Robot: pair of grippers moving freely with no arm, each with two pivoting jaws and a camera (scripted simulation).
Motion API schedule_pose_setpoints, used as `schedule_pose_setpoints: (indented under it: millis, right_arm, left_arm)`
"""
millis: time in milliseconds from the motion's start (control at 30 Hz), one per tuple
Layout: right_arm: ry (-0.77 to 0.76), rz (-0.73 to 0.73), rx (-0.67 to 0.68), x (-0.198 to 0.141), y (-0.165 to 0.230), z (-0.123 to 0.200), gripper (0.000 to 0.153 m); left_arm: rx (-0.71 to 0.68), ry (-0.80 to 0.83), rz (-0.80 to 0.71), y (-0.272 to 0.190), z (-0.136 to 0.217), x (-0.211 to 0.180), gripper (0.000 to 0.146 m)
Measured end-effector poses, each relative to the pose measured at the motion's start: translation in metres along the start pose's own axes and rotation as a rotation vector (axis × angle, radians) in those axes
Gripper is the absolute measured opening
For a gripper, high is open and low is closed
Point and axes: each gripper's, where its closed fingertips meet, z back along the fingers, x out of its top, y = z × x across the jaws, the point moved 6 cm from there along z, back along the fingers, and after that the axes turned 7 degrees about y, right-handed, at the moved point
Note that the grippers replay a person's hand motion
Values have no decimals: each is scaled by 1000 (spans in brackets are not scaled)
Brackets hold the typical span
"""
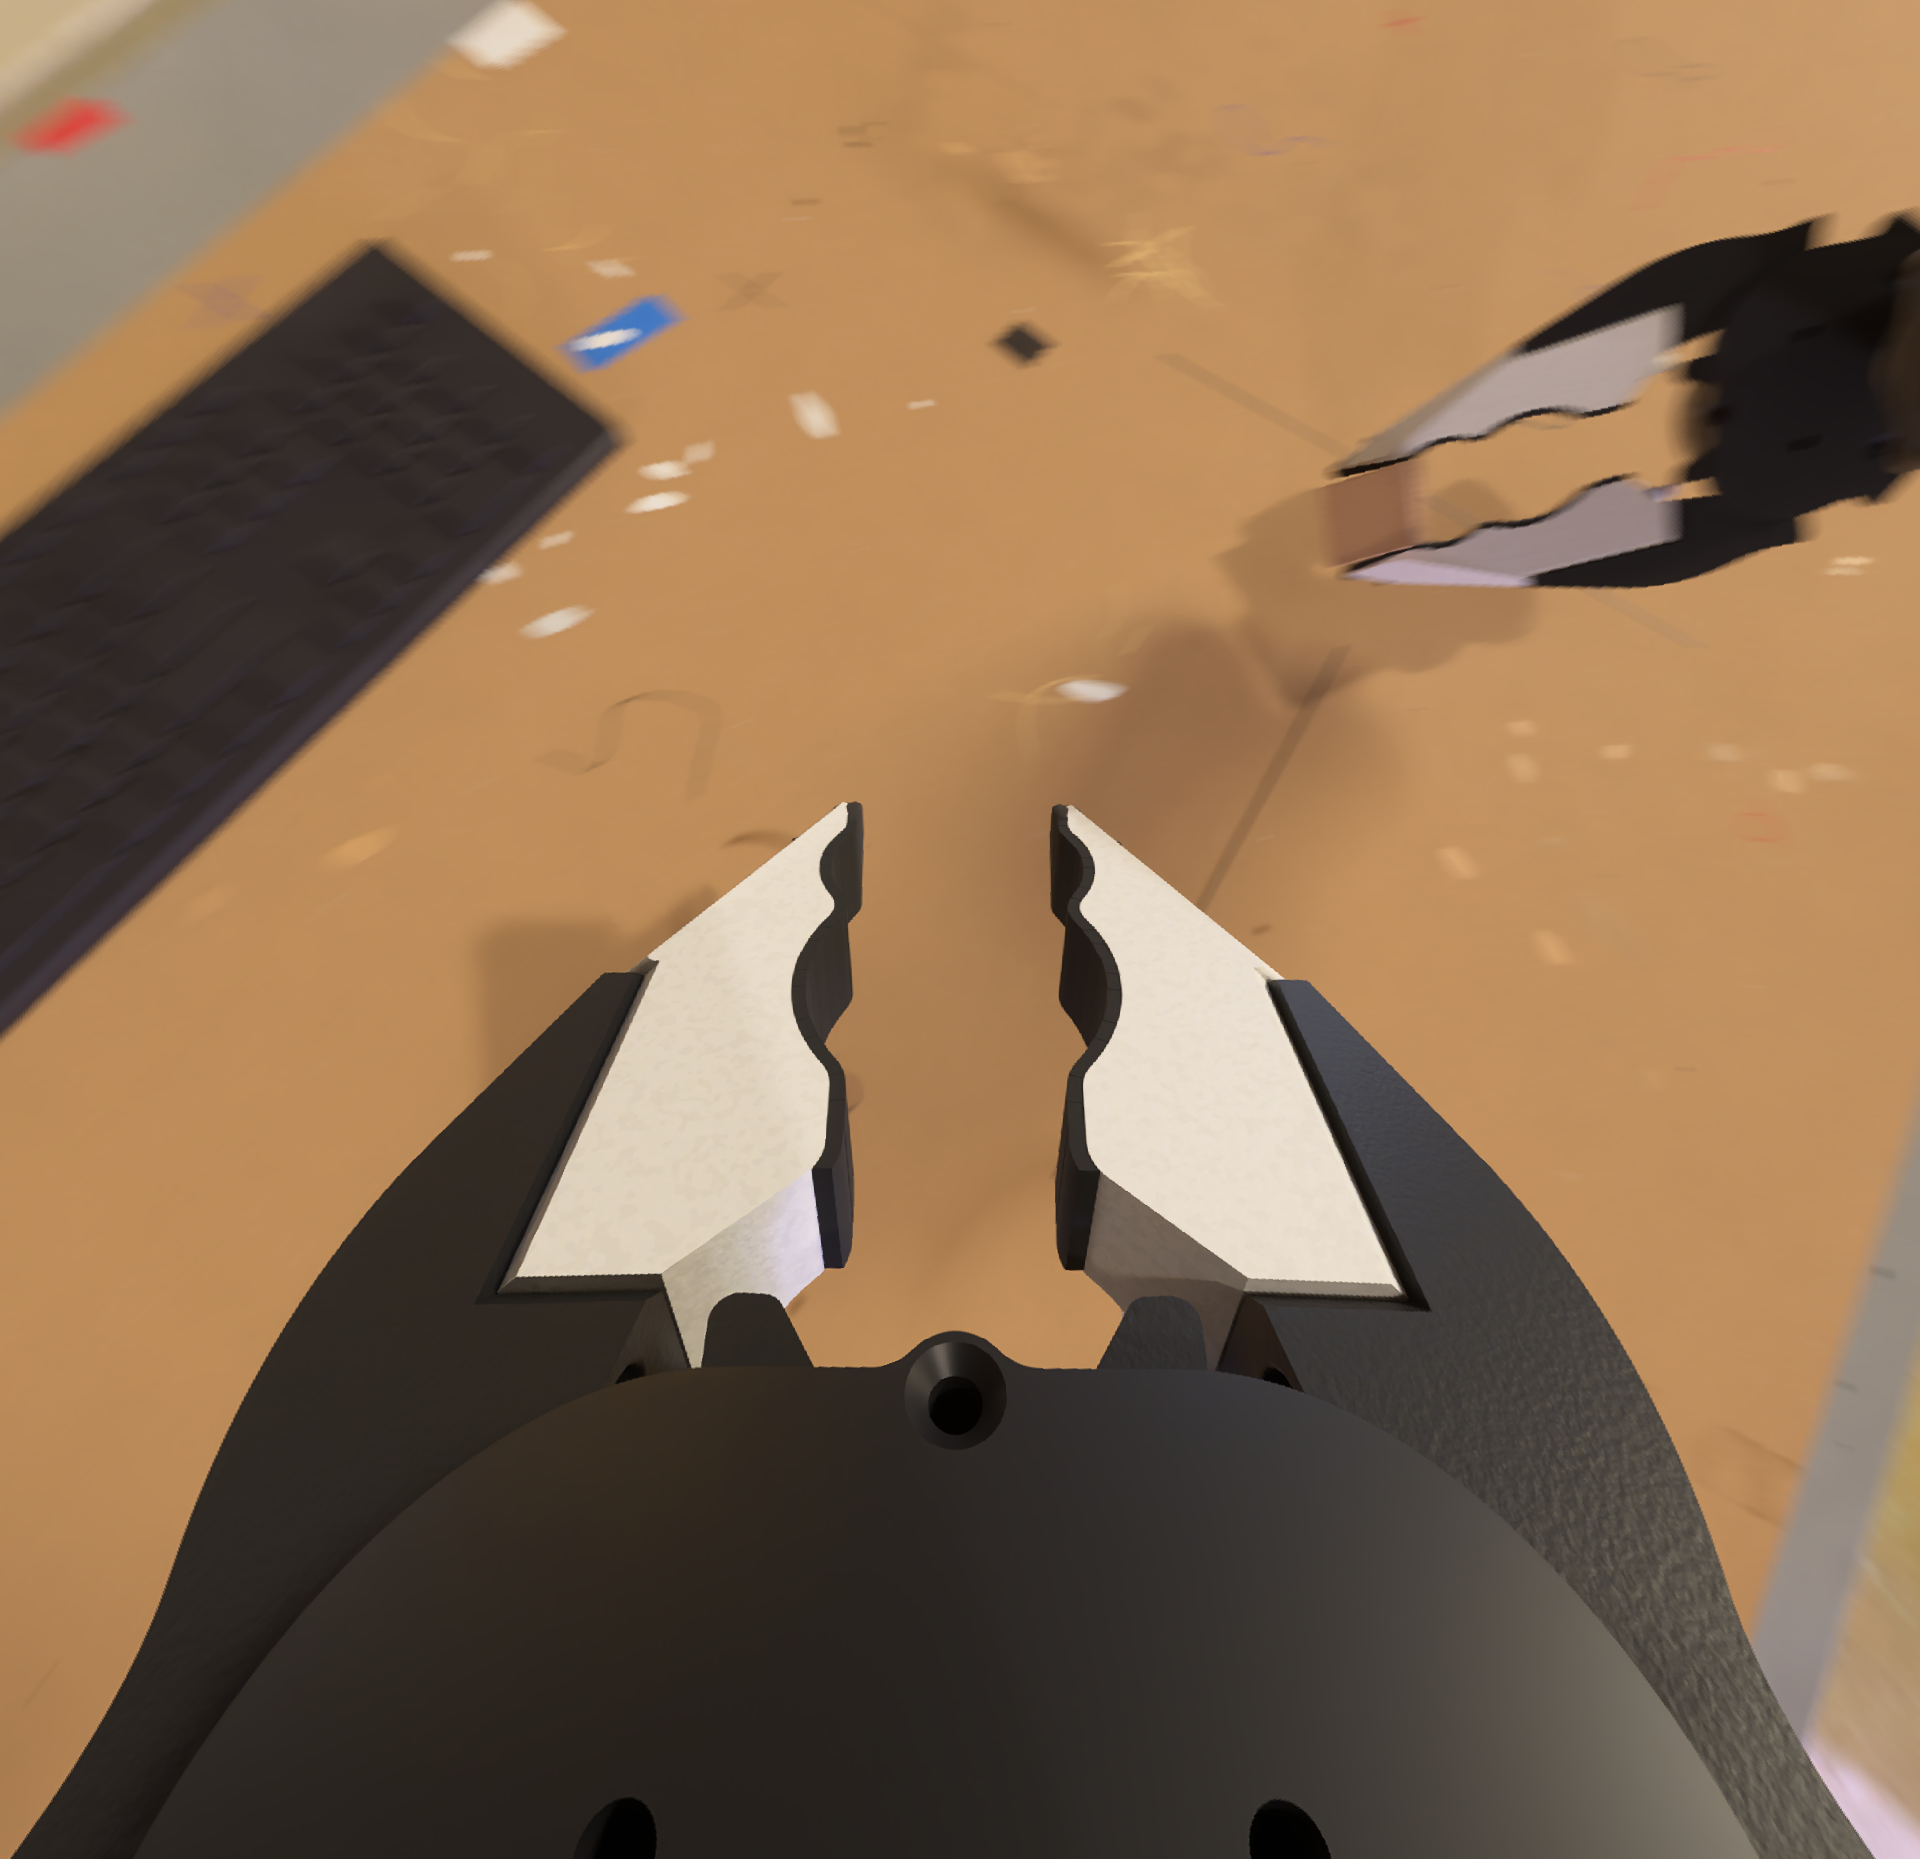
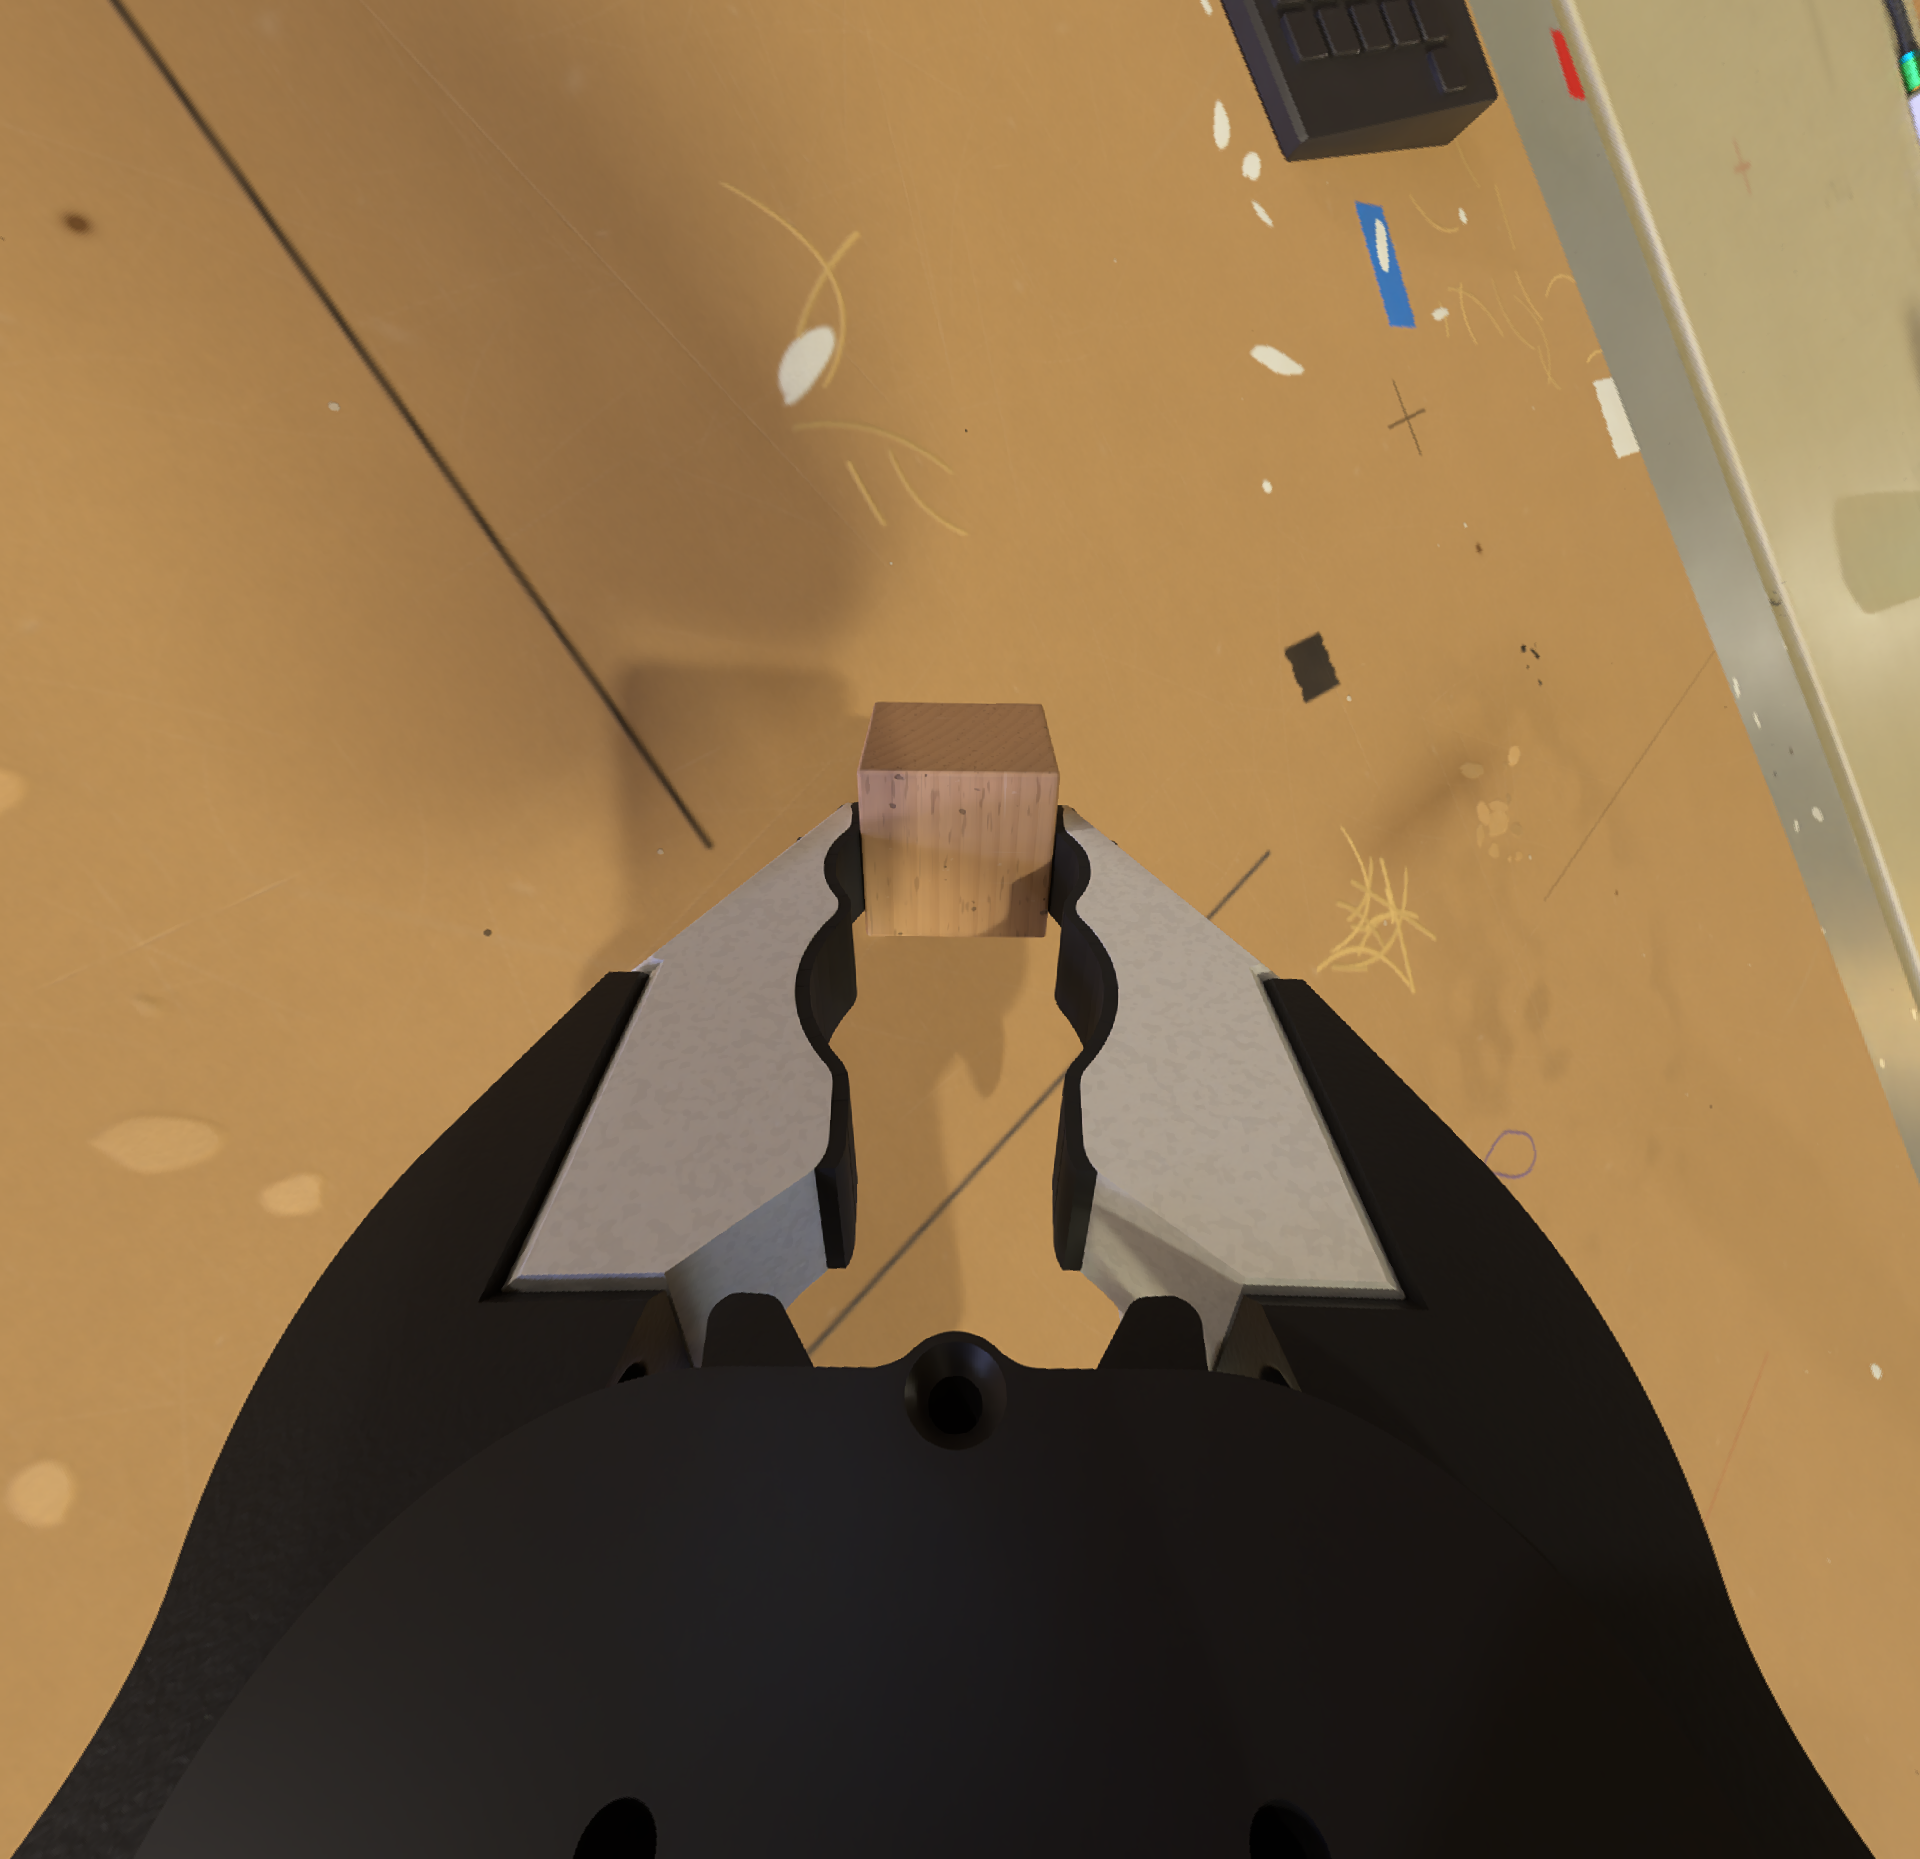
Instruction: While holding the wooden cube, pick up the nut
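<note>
Wooden cube (image 2: 956,843) sits clamped between the two fingertips (image 2: 1070,853) of your right tool (image 2: 956,864), its pale grained faces upright and square to the camera, with the far half of the block sticking out past the tips; there is one cube and it appears clear of the table (image 2: 312,874), casting a shadow on the brown surface below. In the left wrist view your left tool (image 1: 956,843) has its fingers apart with only bare table showing in the gap between them, so it grips nothing. Farther off at the upper right of that same view you can see the right tool (image 1: 1382,516) again, blurred, with the one cube (image 1: 1371,516) pinched at its tips. The nut is not something you can pick out in either view: a small dark square patch (image 2: 1311,666) lies on the table to the right of the right tool, also seen ahead of the left tool (image 1: 1023,342), but whether it is the nut or a flat mark cannot be told. One black keyboard (image 1: 260,562) lies well to the left of the left tool, near the table edge, and its corner (image 2: 1351,43) shows at the top of the right wrist view. Beside it lies one blue strip (image 2: 1384,263), with white flecks and pale scratches scattered around.
</note>
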Motion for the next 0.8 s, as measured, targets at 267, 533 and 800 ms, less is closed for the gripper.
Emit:
schedule_pose_setpoints:
  millis: [267, 533, 800]
  right_arm:
    - [-10, 7, -5, 3, 1, 1, 34]
    - [-6, -15, 0, 0, -1, -1, 34]
    - [12, -4, 9, -1, 1, -3, 34]
  left_arm:
    - [267, 439, 374, 79, 59, -134, 37]
    - [250, 864, 469, 114, 18, -212, 40]
    - [260, 896, 319, 124, 13, -222, 39]
